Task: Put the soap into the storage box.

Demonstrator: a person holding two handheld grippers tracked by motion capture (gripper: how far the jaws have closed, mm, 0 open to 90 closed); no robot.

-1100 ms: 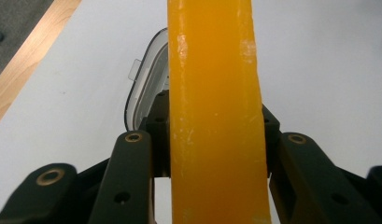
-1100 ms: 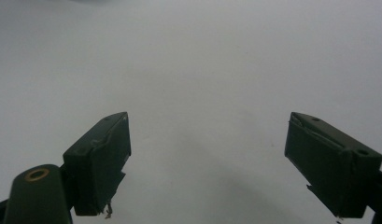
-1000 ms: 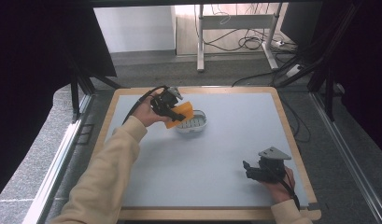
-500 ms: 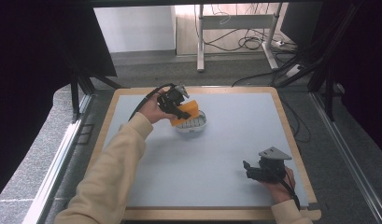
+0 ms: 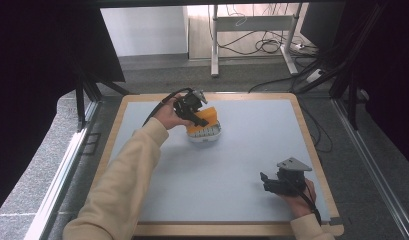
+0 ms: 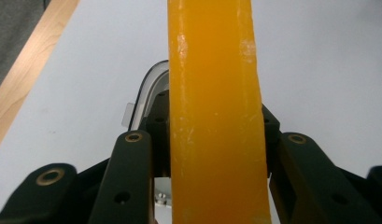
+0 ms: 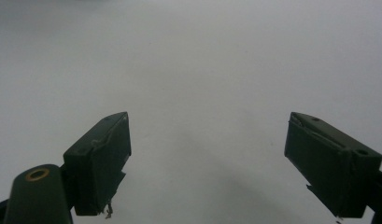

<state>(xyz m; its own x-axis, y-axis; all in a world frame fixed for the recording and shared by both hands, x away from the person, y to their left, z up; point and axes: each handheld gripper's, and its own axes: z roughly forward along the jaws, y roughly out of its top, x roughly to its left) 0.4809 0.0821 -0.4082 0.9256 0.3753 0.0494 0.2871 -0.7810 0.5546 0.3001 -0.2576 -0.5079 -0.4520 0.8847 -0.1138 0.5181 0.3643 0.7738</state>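
High view: the left gripper (image 5: 198,116) pinches an orange sponge (image 5: 204,120) directly over a small white bowl (image 5: 205,135), which sits on the table (image 5: 242,165) toward its far-left corner. Nothing else stands near the bowl; the pale tabletop runs open to the wooden rim on every side. The left forearm, in a cream sleeve (image 5: 123,185), stretches diagonally from the near-left corner. The right gripper (image 5: 272,184) rests near the near-right corner, well apart, its jaws spread with nothing between them. Left gripper view shows the sponge (image 6: 215,116) clamped upright between both jaws, the bowl's rim (image 6: 146,91) behind it.
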